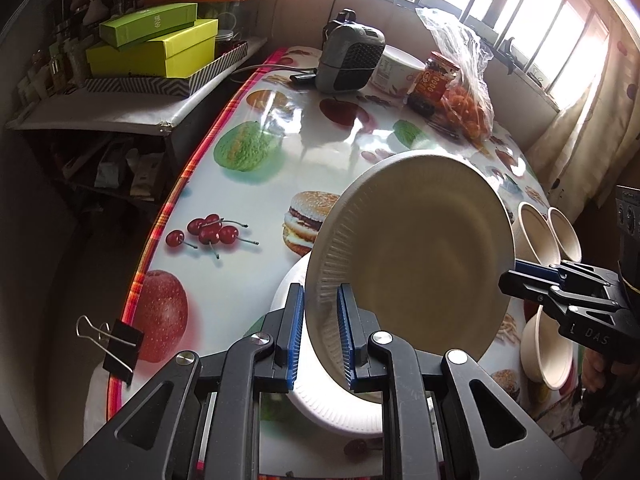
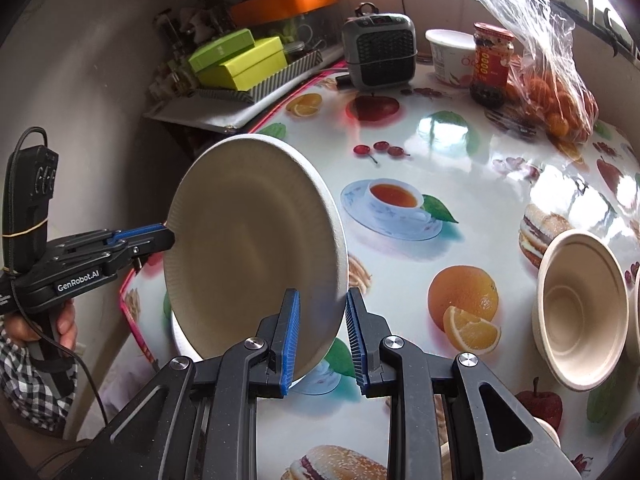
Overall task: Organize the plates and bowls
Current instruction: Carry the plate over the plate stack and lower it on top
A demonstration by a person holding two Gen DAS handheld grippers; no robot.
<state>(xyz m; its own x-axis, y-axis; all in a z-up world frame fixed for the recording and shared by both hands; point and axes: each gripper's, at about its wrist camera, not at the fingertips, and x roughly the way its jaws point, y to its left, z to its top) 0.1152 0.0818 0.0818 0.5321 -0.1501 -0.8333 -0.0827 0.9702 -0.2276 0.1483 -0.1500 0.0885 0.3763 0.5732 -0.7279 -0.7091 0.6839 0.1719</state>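
Blue-padded jaws of the left gripper (image 1: 320, 336) and right gripper (image 2: 322, 334) both pinch one paper plate (image 1: 412, 276) by opposite rims, tilted above a white plate (image 1: 320, 412) on the tabletop (image 1: 248, 184). Light, thin, bendable — hold by the fluted rim. Bowls (image 1: 538, 236) are partly cut off — their number unclear.

Each wrist camera looks steeply down along its own claw, close over the desk (image 1: 248, 168). Both views share the tilted paper plate (image 1: 420, 248) and the heater (image 2: 380, 52) at the far edge.
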